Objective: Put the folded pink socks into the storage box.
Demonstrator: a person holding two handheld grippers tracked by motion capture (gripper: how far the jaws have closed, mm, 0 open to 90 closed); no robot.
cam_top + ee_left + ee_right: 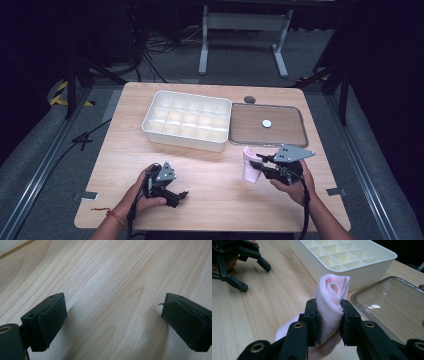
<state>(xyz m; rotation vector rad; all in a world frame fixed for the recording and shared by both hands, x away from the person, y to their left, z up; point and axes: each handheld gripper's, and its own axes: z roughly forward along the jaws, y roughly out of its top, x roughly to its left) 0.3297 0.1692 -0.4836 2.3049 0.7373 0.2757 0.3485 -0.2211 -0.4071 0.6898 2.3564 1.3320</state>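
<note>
A rolled pink cloth (331,302) is clamped between the two black jaws of the right gripper (329,315), whose pads are pressed into its sides so that the fabric is pinched in at the middle; the rolled end is seen rising above the jaws and a loose part hanging below them. In the high view the pink cloth (249,165) is held just off the front right corner of the white compartment tray (187,141), near the front edge of the clear lid (295,137) that lies flat beside the tray on its right and touches it. The cloth is carried at the tip of the right gripper (256,162), on the side turned toward the tray, with the person's right hand (295,182) wrapped around the gripper body behind it. Whether the lower end of the cloth rests on the wooden table (215,200) cannot be told. The left gripper (177,195) is held in the person's left hand (142,192) in front of the tray, well apart from the cloth and close to the table's near edge. Its jaws are spread wide apart in the left gripper view, with nothing but bare wood between them, so the left gripper (113,322) is released and unloaded. The compartments of the tray that can be seen are bare, and a small white disc (267,123) is seen on the lid.
</note>
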